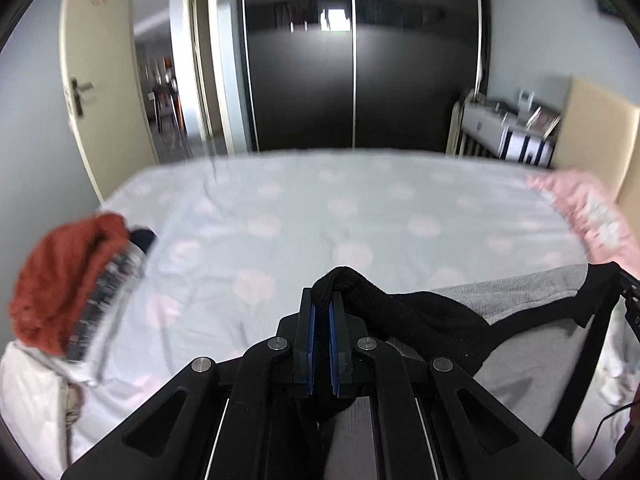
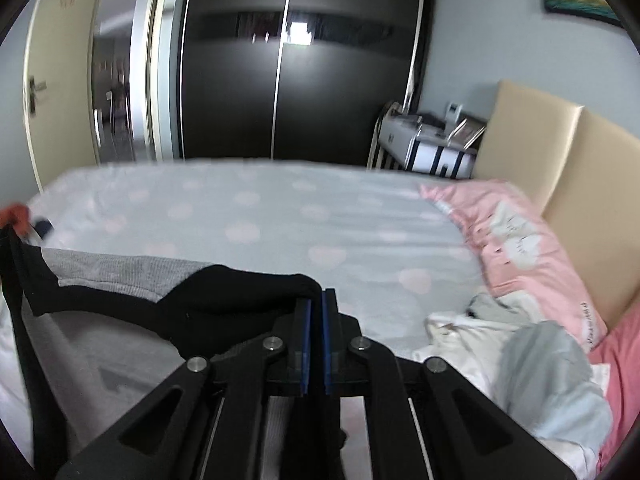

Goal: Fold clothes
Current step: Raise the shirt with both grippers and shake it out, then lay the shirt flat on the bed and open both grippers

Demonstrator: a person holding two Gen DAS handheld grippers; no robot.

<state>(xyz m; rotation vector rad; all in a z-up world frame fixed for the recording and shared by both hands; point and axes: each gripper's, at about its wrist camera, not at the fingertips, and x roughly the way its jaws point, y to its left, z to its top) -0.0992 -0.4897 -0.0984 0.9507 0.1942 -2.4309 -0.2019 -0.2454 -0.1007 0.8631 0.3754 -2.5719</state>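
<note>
Nearest us, the left gripper (image 1: 322,300) points level across the bed (image 1: 320,208), its jaws closed on a black fold of the grey and black garment (image 1: 520,292). The right gripper (image 2: 316,300) is held the same way, jaws pinching the black fabric at the other end. Between the two the garment hangs stretched just above the near part of the bed; its lower part falls out of view beneath the grippers. Beyond, we see the dark wardrobe (image 2: 280,80) at the far side. A pink pillow (image 2: 520,240) lies at the right by the headboard (image 2: 560,152). White and pale blue laundry (image 2: 520,360) is heaped near right. An orange cloth (image 1: 64,280) sits blurred at the left, over striped fabric we cannot make out.
</note>
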